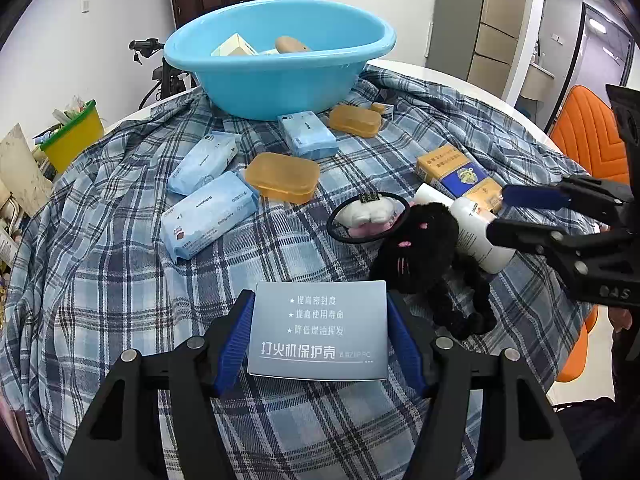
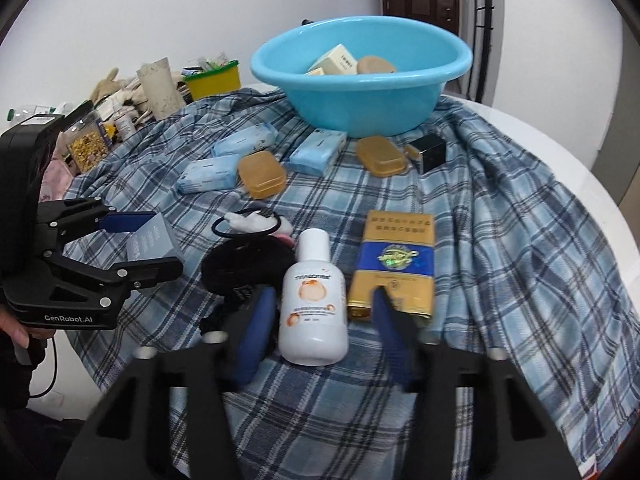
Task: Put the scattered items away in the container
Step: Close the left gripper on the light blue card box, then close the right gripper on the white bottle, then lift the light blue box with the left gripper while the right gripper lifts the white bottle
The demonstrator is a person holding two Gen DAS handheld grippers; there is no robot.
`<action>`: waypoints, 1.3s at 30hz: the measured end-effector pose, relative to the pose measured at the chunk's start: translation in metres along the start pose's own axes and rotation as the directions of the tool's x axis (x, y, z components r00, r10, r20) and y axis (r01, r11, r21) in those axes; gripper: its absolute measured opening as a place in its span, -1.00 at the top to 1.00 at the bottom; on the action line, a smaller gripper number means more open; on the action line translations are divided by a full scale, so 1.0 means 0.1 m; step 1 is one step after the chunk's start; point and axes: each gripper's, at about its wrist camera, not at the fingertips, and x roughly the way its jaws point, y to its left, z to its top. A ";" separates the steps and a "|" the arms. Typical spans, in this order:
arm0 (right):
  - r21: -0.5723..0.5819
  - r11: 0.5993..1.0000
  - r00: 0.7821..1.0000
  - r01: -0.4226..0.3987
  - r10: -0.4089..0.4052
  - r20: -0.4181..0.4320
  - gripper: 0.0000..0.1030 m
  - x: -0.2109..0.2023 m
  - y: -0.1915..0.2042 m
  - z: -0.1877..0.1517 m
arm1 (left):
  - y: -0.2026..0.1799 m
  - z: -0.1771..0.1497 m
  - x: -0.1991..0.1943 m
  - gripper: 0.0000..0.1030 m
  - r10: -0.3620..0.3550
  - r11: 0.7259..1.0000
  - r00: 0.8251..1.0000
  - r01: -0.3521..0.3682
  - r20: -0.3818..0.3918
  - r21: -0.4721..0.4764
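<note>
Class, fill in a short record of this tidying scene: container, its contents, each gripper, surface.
Container: blue basin, at the far side of the cloth
Inside: cream boxes, tan oval item
Left gripper: shut on grey box
Right gripper: shut on white bottle
Surface: plaid cloth, items scattered on it

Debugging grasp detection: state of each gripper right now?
Left gripper: closed on the grey-blue box.
Right gripper: white bottle between the fingers; contact cannot be told.
</note>
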 end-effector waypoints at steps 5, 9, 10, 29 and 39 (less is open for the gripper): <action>-0.025 1.000 1.000 -0.002 0.002 0.004 0.35 0.08 0.05 0.00 | 0.01 -0.01 -0.02 -0.29 0.002 1.000 1.000 -0.002 0.006 -0.007; -0.036 0.999 1.000 0.003 -0.003 -0.003 0.35 0.10 0.05 0.03 | 0.03 -0.01 -0.05 -0.29 0.005 1.000 1.000 -0.004 0.009 -0.007; -0.042 0.999 1.000 0.006 -0.006 -0.007 0.34 0.11 0.05 0.04 | 0.04 -0.01 -0.05 -0.29 0.004 1.000 1.000 -0.004 0.008 -0.006; -0.086 0.996 0.995 0.029 -0.037 -0.096 0.26 0.45 0.06 0.08 | 0.07 -0.04 -0.07 -0.29 -0.014 1.000 1.000 0.014 0.008 -0.015; -0.021 0.996 0.996 0.082 -0.083 -0.016 0.27 0.20 0.01 0.14 | 0.07 0.03 -0.14 -0.29 0.001 1.000 0.999 0.000 0.038 -0.025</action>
